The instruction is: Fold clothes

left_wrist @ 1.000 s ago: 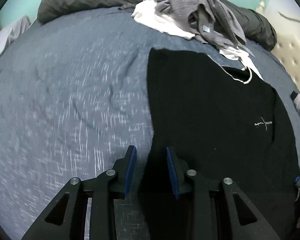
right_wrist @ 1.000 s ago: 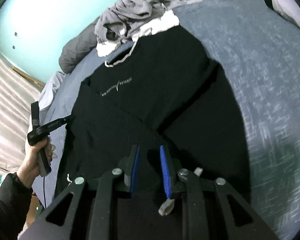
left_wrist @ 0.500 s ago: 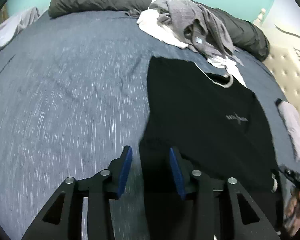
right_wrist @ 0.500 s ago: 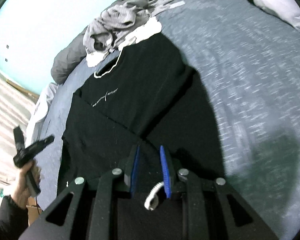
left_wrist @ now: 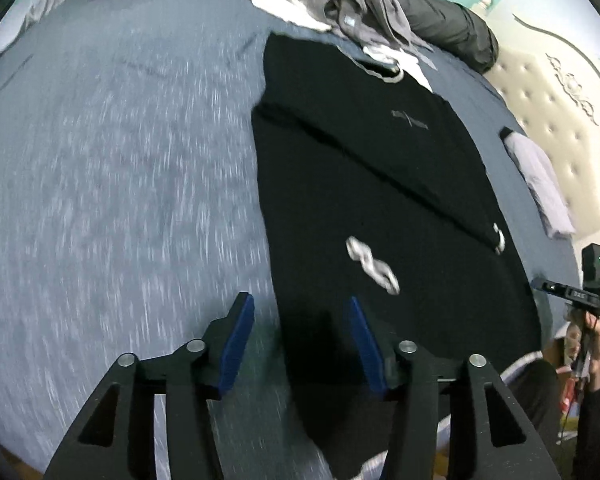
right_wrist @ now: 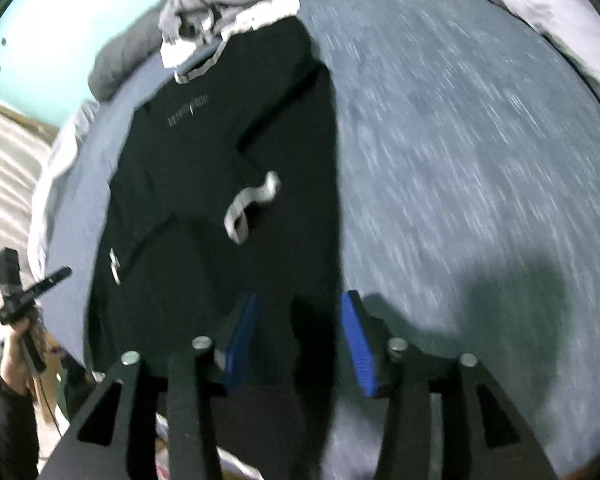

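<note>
Presently we list one black long-sleeved sweatshirt with a pale ribbed collar and a small pale chest print (left_wrist: 380, 184), lying flat on the blue-grey heathered bed cover (left_wrist: 132, 168), its sleeves folded in across the body so that two pale cuffs show on the black cloth: one twisted cuff (left_wrist: 374, 266) near the middle, one smaller cuff (left_wrist: 499, 237) at the edge. Our left hand-held gripper (left_wrist: 300, 332), black-framed with blue pads, stands with its jaws moderately wide, having just been opening; the sweatshirt's near side edge runs through the gap, and the pads press on nothing. Our right hand-held gripper (right_wrist: 300, 332), of the same build, likewise has its jaws parted after just opening, with black cloth below the gap and no grip on it. Beyond the collar we note a heap of grey and white garments (left_wrist: 340, 4) against a long dark grey bolster (left_wrist: 440, 20). One folded pale lilac cloth (left_wrist: 540, 184) lies beside a cream tufted headboard (left_wrist: 560, 120). Both views are streaked with motion blur. Each view catches the other hand at the frame's edge, grasping its black handle in a dark sleeve.
</note>
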Demonstrator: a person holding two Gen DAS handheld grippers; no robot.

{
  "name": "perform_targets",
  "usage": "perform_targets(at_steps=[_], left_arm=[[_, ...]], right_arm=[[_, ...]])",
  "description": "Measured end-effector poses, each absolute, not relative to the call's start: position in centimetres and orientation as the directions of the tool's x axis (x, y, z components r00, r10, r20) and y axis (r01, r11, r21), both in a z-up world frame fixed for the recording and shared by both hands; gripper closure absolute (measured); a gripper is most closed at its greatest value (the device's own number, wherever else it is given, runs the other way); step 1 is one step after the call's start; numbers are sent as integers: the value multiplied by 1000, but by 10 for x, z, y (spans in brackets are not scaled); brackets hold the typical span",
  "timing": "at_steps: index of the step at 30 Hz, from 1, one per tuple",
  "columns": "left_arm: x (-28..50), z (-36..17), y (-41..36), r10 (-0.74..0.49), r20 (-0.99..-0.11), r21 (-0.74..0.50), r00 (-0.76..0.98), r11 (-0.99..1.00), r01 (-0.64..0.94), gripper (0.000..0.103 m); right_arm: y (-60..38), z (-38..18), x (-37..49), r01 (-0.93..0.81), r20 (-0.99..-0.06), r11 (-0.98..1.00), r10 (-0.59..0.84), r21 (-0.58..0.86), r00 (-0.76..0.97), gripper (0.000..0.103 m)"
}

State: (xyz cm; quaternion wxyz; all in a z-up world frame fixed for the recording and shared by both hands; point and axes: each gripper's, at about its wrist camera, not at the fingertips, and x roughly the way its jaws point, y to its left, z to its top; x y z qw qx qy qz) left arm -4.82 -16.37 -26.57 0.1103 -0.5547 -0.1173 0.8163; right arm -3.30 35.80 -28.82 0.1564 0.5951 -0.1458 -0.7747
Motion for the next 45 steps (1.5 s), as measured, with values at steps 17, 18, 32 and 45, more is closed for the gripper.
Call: perform_targets(at_steps=[17, 18, 32, 45], left_arm=[[29, -309, -142, 361, -902, -357, -237, -932, -60, 44], [31, -310, -143, 368, -900, -366, -232, -929, -54, 44], [48, -325, -141, 437, -875, -438, -208, -898, -42, 44], [48, -332, -130, 461, -866, -459, -194, -887, -53, 85]], right_arm=[[347, -299, 31, 57, -885, -893, -449, 446, -124, 53], [347, -300, 32, 54, -884, -892, -452, 449, -122, 53], [340, -302, 41, 33, -867, -872, -490, 489, -91, 53], [335, -305, 42, 62, -861, -866, -500, 496, -98, 69]])
